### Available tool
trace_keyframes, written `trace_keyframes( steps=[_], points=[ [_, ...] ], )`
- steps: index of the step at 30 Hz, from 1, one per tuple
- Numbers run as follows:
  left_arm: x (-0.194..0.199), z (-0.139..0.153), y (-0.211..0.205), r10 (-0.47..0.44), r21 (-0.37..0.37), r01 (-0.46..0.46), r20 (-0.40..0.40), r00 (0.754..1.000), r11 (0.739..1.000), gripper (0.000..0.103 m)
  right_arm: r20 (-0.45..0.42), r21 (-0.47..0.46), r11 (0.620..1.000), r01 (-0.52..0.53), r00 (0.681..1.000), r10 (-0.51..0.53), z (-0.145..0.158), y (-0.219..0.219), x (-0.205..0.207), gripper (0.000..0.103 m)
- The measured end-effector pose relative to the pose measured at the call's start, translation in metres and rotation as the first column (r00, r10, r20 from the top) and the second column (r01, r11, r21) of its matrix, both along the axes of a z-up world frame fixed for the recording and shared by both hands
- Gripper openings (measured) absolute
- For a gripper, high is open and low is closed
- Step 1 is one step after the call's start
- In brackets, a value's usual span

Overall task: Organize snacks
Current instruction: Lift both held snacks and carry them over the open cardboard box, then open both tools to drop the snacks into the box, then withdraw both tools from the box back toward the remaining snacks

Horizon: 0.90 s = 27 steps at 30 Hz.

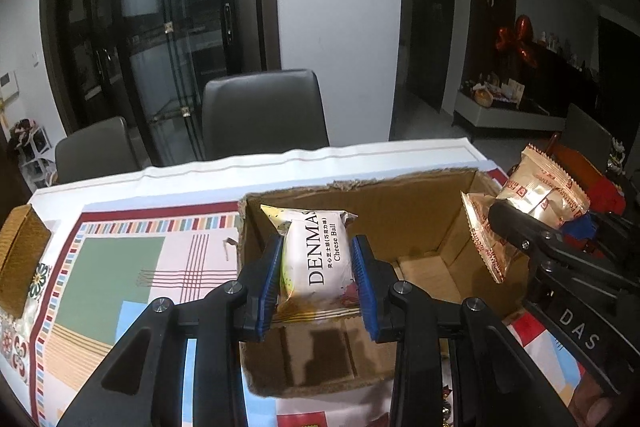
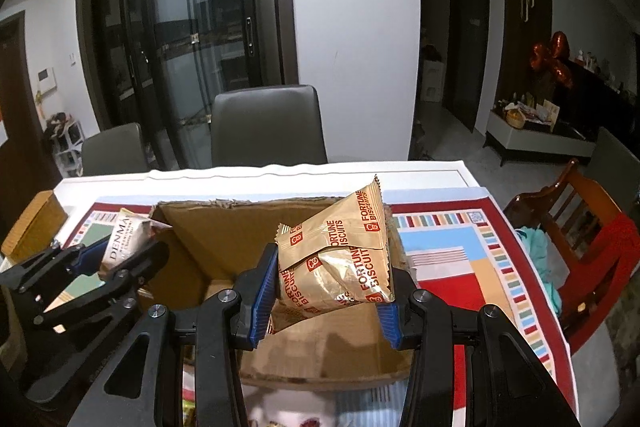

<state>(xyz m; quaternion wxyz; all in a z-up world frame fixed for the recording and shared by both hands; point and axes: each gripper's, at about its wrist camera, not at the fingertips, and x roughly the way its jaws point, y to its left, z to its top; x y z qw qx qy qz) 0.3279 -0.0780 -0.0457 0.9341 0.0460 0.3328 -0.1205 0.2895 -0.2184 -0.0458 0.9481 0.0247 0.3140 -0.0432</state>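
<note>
**Two snack packets over the open box**

Left wrist view: my left tongs are pinching a white Cheese Ball packet across its middle, holding it above the open cardboard box on the desk. The wrapper is looking light, puffy and slick, so I am gripping the filled centre, not the crimped ends.

Right wrist view: my right tongs are clamping gold Fortune Biscuits packets over the same box. They are probably brittle inside and crinkly; I am judging a gentle mid-body squeeze safest.
</note>
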Motion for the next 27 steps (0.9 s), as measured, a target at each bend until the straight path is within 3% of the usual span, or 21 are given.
trace_keyframes(
  steps=[10, 12, 14, 19, 27],
  points=[
    [0.003, -0.013, 0.000, 0.004, -0.011, -0.005, -0.055, 0.998, 1.000, 0.035, -0.062, 0.008, 1.000, -0.014, 0.998, 0.014, -0.013, 0.001, 0.017, 0.047],
    [0.003, -0.014, 0.000, 0.007, -0.014, -0.008, -0.058, 0.998, 1.000, 0.040, -0.074, 0.015, 1.000, -0.023, 0.997, 0.024, -0.014, 0.001, 0.018, 0.048],
    [0.002, -0.013, 0.001, 0.010, -0.023, -0.011, -0.055, 0.998, 1.000, 0.057, -0.080, 0.017, 1.000, -0.024, 0.996, 0.025, -0.014, 0.000, 0.021, 0.060],
    [0.001, -0.010, 0.005, 0.032, -0.009, -0.032, -0.045, 0.998, 0.999, 0.066, -0.075, 0.004, 1.000, 0.004, 0.997, -0.003, -0.013, -0.004, 0.018, 0.077],
    [-0.004, -0.004, 0.014, 0.067, 0.009, -0.067, -0.021, 0.998, 0.998, 0.077, -0.056, -0.015, 1.000, 0.019, 0.998, -0.020, -0.005, -0.004, 0.009, 0.077]
  ],
)
